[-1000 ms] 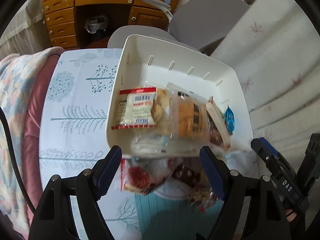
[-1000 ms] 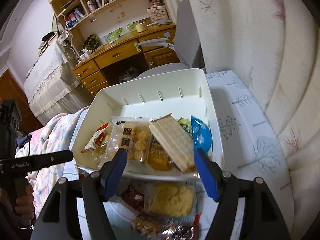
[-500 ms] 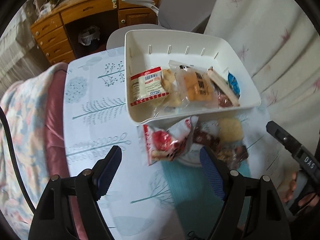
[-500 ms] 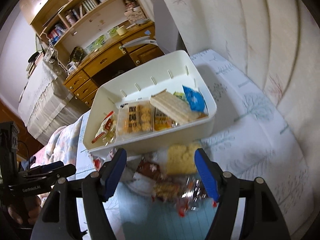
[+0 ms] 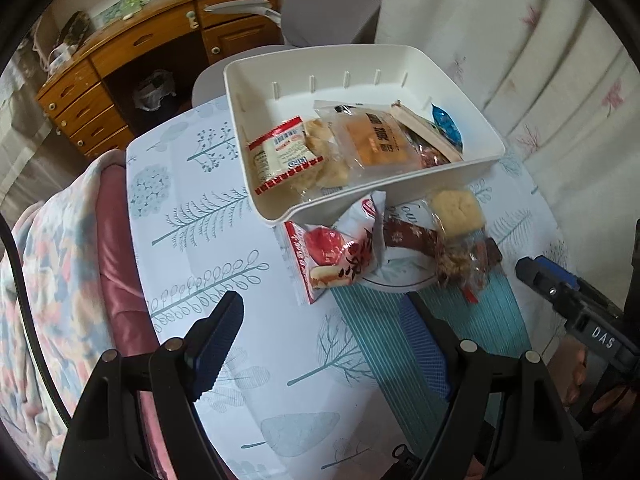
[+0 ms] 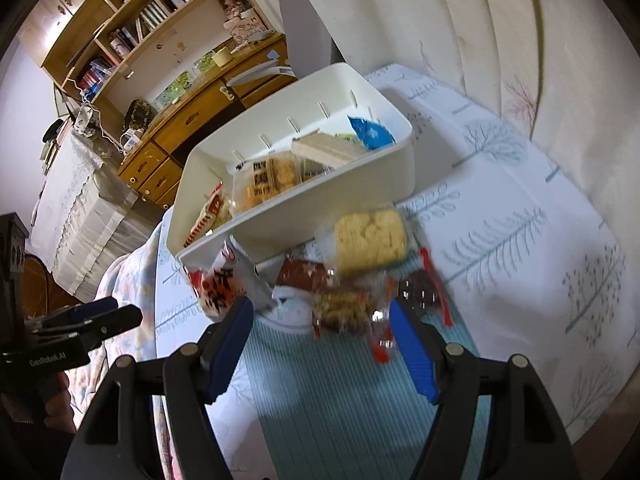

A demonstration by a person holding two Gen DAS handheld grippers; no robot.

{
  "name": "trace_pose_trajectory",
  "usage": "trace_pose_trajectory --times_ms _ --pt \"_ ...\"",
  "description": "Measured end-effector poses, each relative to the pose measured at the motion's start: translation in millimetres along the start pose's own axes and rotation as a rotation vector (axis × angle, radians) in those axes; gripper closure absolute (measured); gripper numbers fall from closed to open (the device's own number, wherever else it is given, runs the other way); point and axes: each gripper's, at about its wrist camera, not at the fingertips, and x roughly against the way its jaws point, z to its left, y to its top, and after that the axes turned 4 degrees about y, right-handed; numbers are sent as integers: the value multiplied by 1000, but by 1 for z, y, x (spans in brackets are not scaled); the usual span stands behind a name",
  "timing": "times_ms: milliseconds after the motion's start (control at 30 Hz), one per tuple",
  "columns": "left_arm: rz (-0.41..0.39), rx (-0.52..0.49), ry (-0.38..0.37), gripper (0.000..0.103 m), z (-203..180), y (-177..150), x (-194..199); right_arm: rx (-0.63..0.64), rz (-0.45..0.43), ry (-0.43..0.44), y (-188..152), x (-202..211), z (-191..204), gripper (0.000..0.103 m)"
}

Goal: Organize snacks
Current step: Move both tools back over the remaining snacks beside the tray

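Both claws short of snacks

Both wrist cameras are looking down and forward from the table's near edge — left-side and right-side — sharing the white bin nearby.

We were in a home bedroom/study: wooden desk w/ drawers at 11 o'clock, bookshelf above, floral blanket at 9.
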Motion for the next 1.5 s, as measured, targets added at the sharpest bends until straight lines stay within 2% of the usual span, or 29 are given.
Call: trace_pose_trajectory --times_ms 233,333,500,667,767,867,967,1200,1500 --pt "31 -73 13 22 -16 0 -13 -50 19 -1 -19 -8 -6 32" --pt "50 -120 22 22 -24 0 -21 -63 35 -12 -25 -15 -9 26" --pt "86 -169 35 22 -34 4 -39 -54 34 -32 -33 -23 -11 26" --pt "122 -188 51 22 -40 9 -60 17 13 -73 -38 -34 -6 26" --pt "116 -189 42 21 -43 11 -68 83 -13 -107 -42 -40 0 26" --pt "104 -182 41 14 -46 15 -76 152 -43 -133 -44 -48 4 26" --pt "111 -188 68 14 -50 18 -88 191 -50 -155 -45 -58 5 26" --pt "118 -204 97 14 -53 23 -113 260 -84 -176 -43 -74 6 26" --pt "147 -175 124 14 -46 31 -139 356 -104 -197 -41 -91 13 26"
